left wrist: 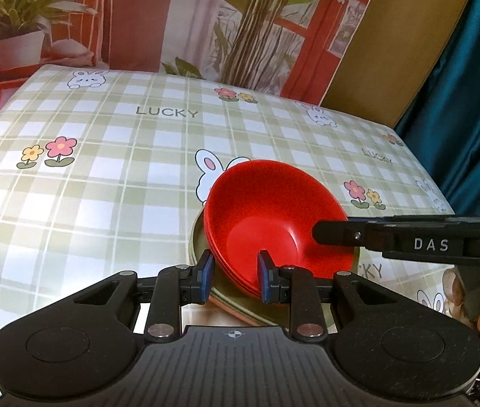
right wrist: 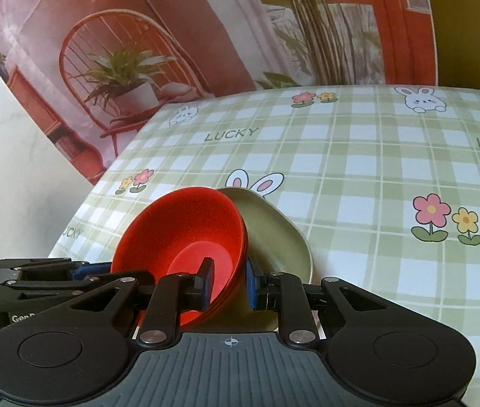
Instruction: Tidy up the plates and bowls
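Observation:
A stack of red bowls sits tilted on a pale green plate on the checked tablecloth. My left gripper has its blue pads on either side of the stack's near rim, shut on it. My right gripper grips the stack's rim from the other side, one pad inside the red bowls, one outside against the green plate. The right gripper also shows in the left wrist view, reaching in from the right.
The table carries a green plaid cloth with rabbits, flowers and "LUCKY" print. A printed backdrop with plants stands behind it. A teal curtain hangs at the right. A white panel stands left of the table.

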The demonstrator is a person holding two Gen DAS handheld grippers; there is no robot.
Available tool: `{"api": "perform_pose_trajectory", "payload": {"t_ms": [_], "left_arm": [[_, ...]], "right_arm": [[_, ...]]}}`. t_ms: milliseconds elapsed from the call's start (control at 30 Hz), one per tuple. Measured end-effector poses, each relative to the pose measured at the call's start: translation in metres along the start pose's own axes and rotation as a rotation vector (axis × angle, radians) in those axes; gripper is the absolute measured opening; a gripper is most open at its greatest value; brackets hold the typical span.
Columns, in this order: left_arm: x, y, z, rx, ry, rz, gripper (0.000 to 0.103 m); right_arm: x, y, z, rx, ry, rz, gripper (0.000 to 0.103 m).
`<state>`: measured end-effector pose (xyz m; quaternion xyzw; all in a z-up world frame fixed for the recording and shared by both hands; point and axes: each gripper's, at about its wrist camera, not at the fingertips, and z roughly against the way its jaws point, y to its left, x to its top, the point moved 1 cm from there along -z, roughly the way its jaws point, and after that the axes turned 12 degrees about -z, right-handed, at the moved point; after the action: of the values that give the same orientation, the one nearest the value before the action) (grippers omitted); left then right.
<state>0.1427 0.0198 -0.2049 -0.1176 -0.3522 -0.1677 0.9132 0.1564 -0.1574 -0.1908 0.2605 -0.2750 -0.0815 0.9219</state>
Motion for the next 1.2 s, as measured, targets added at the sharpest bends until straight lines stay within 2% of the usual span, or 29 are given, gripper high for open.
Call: {"api": "perform_pose_trajectory", "payload": {"t_ms": [300, 567, 633, 733, 1033, 1100, 1200], "left_arm": [[0.0, 0.0, 0.004, 0.024, -0.017, 0.019, 0.027], [0.003, -0.001, 0.01, 0.068, -0.037, 0.011, 0.033], [0.005, -0.002, 0.014, 0.082, -0.048, 0.008, 0.037], [0.007, -0.004, 0.021, 0.093, -0.065, -0.001, 0.038], [0.004, -0.017, 0.037, 0.141, -0.085, -0.043, 0.038], [0.003, -0.02, 0.042, 0.151, -0.091, -0.052, 0.038], [0.004, -0.023, 0.05, 0.176, -0.103, -0.062, 0.038]], "right_arm": [[-0.001, 0.001, -0.001, 0.011, 0.005, 0.003, 0.019], [0.003, -0.002, 0.011, -0.008, -0.043, -0.009, 0.023], [0.004, -0.003, 0.017, -0.013, -0.059, -0.012, 0.023], [0.005, -0.006, 0.025, -0.02, -0.084, -0.012, 0.024], [0.0, -0.001, 0.043, -0.074, -0.115, 0.028, 0.033], [-0.002, 0.003, 0.048, -0.091, -0.123, 0.052, 0.041], [-0.004, 0.009, 0.056, -0.106, -0.139, 0.079, 0.043]]}}
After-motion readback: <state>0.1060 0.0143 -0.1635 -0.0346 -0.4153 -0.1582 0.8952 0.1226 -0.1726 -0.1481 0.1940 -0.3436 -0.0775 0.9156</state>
